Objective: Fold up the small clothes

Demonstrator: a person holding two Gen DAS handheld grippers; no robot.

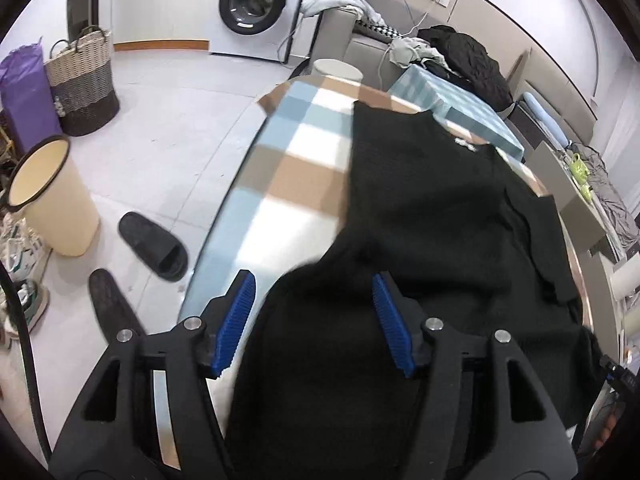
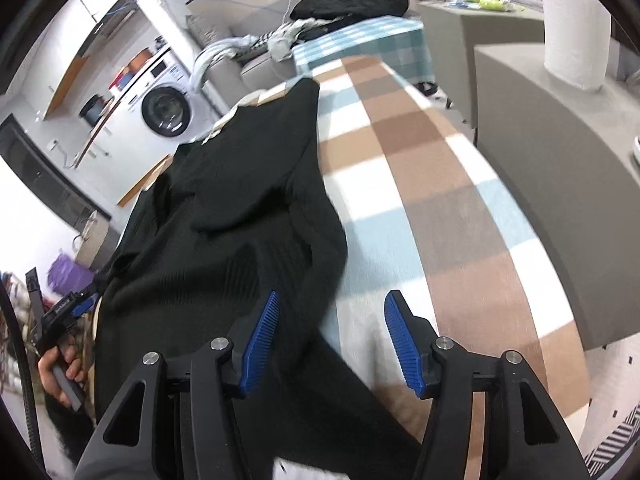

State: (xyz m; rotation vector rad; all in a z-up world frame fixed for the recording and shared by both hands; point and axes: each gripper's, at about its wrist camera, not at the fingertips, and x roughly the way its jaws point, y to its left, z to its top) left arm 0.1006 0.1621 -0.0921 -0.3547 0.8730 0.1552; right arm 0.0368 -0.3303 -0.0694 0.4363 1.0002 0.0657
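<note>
Fingers of left gripper standing apart w/ black garment betw. them, not clamping. Right gripper also gaping over garment's hem. Garment lying lengthwise on checked tablecloth, spilling over near table edge.

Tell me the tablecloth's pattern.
Tablecloth: checked in brown, white and light blue; clearest in the right wrist view.

A: Where's free room?
B: The checked worktop right of the black garment lies bare.
A: Obstacles?
B: A grey cabinet with a paper roll borders its right edge
</note>
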